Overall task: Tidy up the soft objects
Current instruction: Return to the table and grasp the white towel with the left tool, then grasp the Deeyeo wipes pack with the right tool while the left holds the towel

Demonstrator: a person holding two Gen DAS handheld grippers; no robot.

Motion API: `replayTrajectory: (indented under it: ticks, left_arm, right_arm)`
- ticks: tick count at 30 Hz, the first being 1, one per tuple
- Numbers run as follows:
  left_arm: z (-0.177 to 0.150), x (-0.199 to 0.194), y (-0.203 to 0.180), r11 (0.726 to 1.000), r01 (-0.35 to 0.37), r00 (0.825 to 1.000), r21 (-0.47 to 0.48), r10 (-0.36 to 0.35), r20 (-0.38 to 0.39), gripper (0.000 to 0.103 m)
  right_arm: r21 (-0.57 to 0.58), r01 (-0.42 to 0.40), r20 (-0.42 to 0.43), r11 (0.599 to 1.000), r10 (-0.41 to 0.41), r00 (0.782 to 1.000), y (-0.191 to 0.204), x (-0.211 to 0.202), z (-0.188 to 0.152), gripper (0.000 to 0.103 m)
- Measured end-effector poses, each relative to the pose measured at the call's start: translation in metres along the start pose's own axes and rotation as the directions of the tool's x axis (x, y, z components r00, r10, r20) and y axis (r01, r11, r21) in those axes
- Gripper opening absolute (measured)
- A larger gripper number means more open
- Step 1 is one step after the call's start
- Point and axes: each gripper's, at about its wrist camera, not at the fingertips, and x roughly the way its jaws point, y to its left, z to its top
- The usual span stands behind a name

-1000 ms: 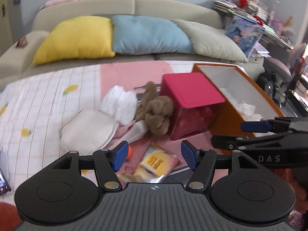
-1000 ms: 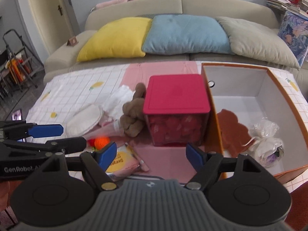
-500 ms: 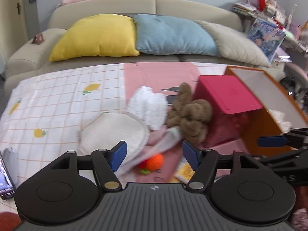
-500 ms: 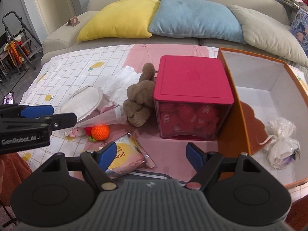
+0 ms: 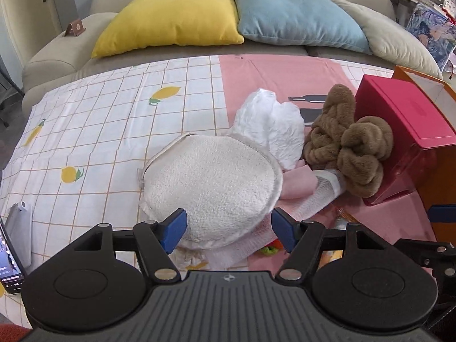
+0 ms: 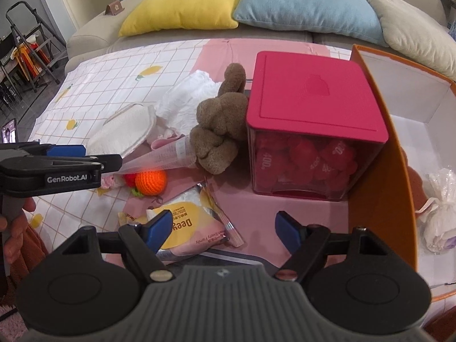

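Checked tablecloth (image 5: pixel 108 131) under both spread, empty tools: left tool (image 5: pixel 228 228), right tool (image 6: pixel 222 229).

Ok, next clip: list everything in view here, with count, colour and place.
round pad: 1, cream, between left jaws, untouched
crumpled cloth: 1, white, behind pad
plush toy: 1, brown, against pink box
storage box: 1, pink, centre
cardboard box: 1, orange, right, open
wrapped bundle: 1, white, inside cardboard box
crochet ball: 1, orange, front
snack packet: 1, yellow, front
cushions: 3, yellow, blue, beige, sofa
phone: 1, left edge
left gripper: open
right gripper: open
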Motion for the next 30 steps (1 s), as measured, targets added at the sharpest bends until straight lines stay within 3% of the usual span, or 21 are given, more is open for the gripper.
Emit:
replayTrajectory:
  ticks: [3,11,14,17,20,24,30]
  left_arm:
    - [0.002,0.006,0.000,1.000,0.023,1.000,-0.005,-0.023,0.005,0.082]
    - [0.001,0.023,-0.005,0.999,0.003,1.000,0.033,-0.003,0.023,0.095]
    - [0.001,0.026,-0.001,1.000,0.013,1.000,0.003,-0.013,0.020,0.094]
    - [0.002,0.025,0.006,0.998,0.027,0.999,-0.050,-0.026,0.019,0.080]
    - [0.003,0.024,0.010,0.998,0.008,1.000,-0.056,-0.007,0.022,0.051]
    - [0.006,0.016,0.027,0.988,0.030,0.999,-0.151,-0.024,0.041,0.025]
    - [0.013,-0.024,0.031,0.987,0.001,0.987,-0.158,0.025,0.158,0.017]
  right_arm:
    - [-0.005,-0.004,-0.013,1.000,0.004,1.000,0.002,0.007,0.003,0.078]
    - [0.011,-0.042,-0.053,0.999,0.043,0.998,0.007,0.025,0.009,0.078]
    - [0.055,-0.071,-0.105,0.996,0.077,0.991,0.007,0.035,0.010,0.088]
    - [0.088,-0.085,-0.134,0.992,0.097,0.986,0.008,0.040,0.010,0.088]
    - [0.090,-0.095,-0.148,0.991,0.107,0.983,0.011,0.043,0.007,0.089]
    - [0.074,-0.102,-0.148,0.992,0.112,0.983,0.017,0.042,0.006,0.089]
    - [0.118,-0.121,-0.151,0.986,0.138,0.979,0.012,0.041,0.007,0.090]
